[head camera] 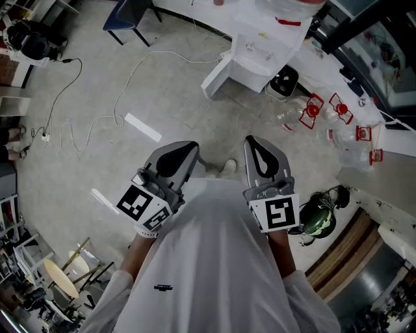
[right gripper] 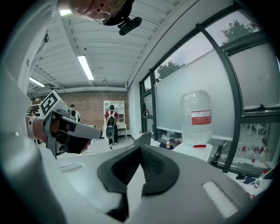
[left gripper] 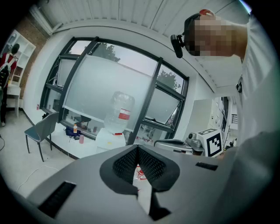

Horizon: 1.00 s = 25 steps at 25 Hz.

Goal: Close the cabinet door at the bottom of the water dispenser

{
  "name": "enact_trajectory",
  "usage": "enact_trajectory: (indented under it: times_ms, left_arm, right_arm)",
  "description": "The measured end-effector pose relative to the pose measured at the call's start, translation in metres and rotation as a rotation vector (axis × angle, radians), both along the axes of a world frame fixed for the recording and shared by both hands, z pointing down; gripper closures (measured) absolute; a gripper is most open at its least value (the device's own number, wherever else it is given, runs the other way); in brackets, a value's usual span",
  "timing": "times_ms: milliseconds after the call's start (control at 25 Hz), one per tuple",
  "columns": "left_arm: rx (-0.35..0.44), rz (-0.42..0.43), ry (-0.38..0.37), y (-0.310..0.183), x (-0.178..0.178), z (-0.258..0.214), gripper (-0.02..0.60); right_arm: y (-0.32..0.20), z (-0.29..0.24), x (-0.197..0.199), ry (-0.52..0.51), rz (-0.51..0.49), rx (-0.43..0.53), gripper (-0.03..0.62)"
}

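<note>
The white water dispenser (head camera: 260,45) with a clear bottle on top stands on the floor well ahead of me. Its bottom cabinet door (head camera: 216,79) swings out to the left, open. My left gripper (head camera: 189,147) and right gripper (head camera: 249,140) are held side by side at chest height, far short of the dispenser. Both are shut with nothing between the jaws. The left gripper view shows its own shut tips (left gripper: 137,147) with the dispenser (left gripper: 110,138) and bottle (left gripper: 119,111) beyond. In the right gripper view the shut tips (right gripper: 141,146) point left of the bottle (right gripper: 195,116).
White cables (head camera: 97,120) trail across the floor at left, near a blue chair (head camera: 130,16). A black bin (head camera: 284,83) and several empty bottles with red handles (head camera: 338,120) lie right of the dispenser. A green helmet (head camera: 318,218) rests by my right side. People stand far off (right gripper: 111,122).
</note>
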<state>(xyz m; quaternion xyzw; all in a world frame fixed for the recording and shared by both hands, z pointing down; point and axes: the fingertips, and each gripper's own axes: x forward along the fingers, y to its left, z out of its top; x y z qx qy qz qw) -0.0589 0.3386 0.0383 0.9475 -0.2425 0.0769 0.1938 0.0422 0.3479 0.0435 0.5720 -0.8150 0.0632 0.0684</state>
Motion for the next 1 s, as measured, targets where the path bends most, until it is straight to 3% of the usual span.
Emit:
enact_trajectory:
  times_ms: [400,640,840,1000]
  left_arm:
    - [0.017,-0.021,-0.023,0.035,0.022,-0.001,0.575]
    - [0.009,-0.041,-0.039,0.064,0.03,0.01,0.575]
    - [0.012,-0.065,-0.039,0.061,0.028,0.006,0.575]
    - [0.002,-0.078,-0.039,0.047,0.019,0.011,0.575]
  right_arm:
    - [0.04,0.001,0.023,-0.02,-0.025,0.024,0.583]
    - [0.061,0.008,0.031,-0.104,-0.063,0.036,0.583]
    - [0.062,0.002,0.028,-0.178,-0.136,0.027,0.585]
    - [0.047,0.006,0.022,-0.136,-0.128,0.027,0.585]
